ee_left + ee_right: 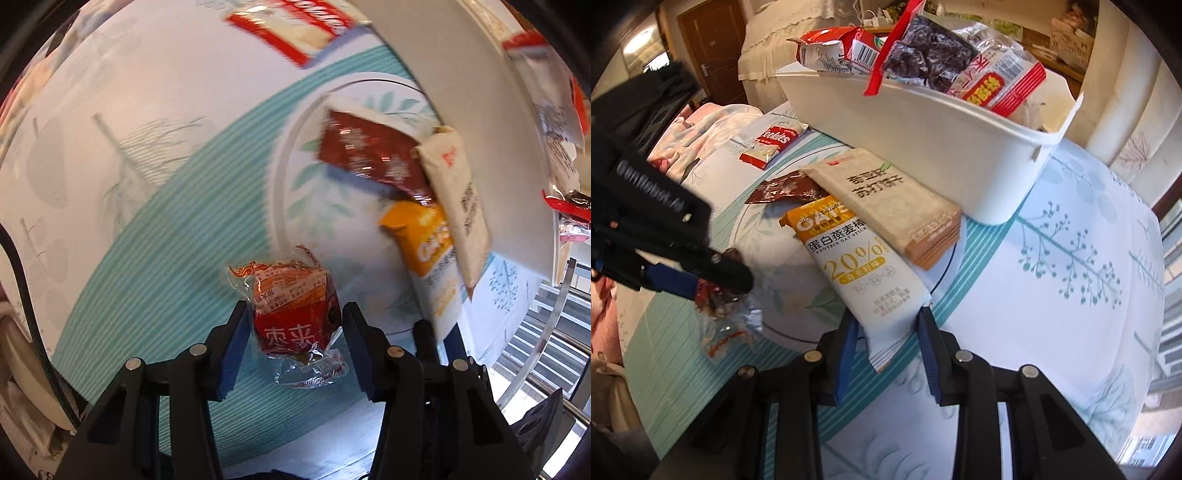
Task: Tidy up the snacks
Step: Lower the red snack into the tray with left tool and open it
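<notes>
the oat bar packet (857, 258) reads "oats", "protein oat stick" and a big gold "20%" on white with an orange top. the right gripper (886, 325) has its blue-padded jaws spread either side of the packet's lower end, close to it but not pinching. a tan cracker pack (890, 206) with dark chinese lettering lies over the bar's upper edge, against the white bin (942, 147) heaped with snacks. a red "cookies" pack (775, 142) sits well apart on the leaf-print tablecloth (1071, 258), and a brown wrapper (786, 190) lies near the crackers. the left gripper (293, 317) stands wide around a small red snack (295, 314) in clear crinkly film with white chinese characters; i can't tell if its pads touch it.
</notes>
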A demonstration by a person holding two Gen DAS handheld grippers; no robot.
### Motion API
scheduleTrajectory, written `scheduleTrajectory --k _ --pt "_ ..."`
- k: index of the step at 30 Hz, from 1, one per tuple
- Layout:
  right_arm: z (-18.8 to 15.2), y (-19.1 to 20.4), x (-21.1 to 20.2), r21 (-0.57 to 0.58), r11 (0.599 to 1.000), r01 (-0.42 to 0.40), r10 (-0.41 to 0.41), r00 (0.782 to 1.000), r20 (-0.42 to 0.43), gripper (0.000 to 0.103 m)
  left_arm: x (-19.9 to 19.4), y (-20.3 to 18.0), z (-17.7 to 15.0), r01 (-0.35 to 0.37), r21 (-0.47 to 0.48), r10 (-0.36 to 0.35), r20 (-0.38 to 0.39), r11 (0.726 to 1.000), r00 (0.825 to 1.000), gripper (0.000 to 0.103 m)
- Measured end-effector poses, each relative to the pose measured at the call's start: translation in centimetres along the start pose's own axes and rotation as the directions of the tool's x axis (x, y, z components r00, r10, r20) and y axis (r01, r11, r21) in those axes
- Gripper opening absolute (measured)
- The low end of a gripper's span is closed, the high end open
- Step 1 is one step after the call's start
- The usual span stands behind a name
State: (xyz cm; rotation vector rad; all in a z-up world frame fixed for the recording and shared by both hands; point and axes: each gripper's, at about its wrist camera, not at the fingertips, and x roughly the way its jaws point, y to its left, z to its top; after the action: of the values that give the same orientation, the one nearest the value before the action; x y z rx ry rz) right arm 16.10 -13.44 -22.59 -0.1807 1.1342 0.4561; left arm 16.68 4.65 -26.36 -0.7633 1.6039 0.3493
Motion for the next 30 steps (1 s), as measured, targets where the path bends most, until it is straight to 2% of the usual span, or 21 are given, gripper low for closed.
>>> scheduleTrajectory --k 8,14,22,23,24,30 --pt "-1.2 1.6 -0.7 0.14 0.987 -0.077 0.085 0.995 -0.052 0.03 -2.0 3.4 -0.8 -0.002 -0.013 0.003 0.007 1.0 1.0 0.049" --pt "-1.4 4.2 -1.6 0.165 0.98 -0.108 0.12 0.991 -0.064 0.029 -5.2 5.3 -0.1 0.009 0.027 -0.01 0.035 1.0 0.999 0.049" --pt "0.3 7.1 -3.8 0.23 0.965 -0.124 0.13 0.991 -0.012 0.028 -10.4 6.6 2.2 0.0 0.159 -0.011 0.064 0.987 0.998 0.049" --pt "0.7 7.4 -4.2 0.239 0.962 -0.129 0.133 0.991 0.001 0.022 -11.2 6.6 2.5 0.0 0.178 -0.013 0.067 0.984 0.998 0.049" --pt "1.0 7.6 -4.6 0.244 0.961 -0.127 0.128 0.992 0.011 0.022 -12.0 6.7 2.8 -0.001 0.195 -0.014 0.072 0.981 0.997 0.049" --pt "3.7 8.3 -6.6 0.283 0.954 -0.102 0.077 0.992 0.098 0.018 -16.4 5.5 4.5 -0.018 0.325 -0.017 0.104 0.945 0.994 0.049"
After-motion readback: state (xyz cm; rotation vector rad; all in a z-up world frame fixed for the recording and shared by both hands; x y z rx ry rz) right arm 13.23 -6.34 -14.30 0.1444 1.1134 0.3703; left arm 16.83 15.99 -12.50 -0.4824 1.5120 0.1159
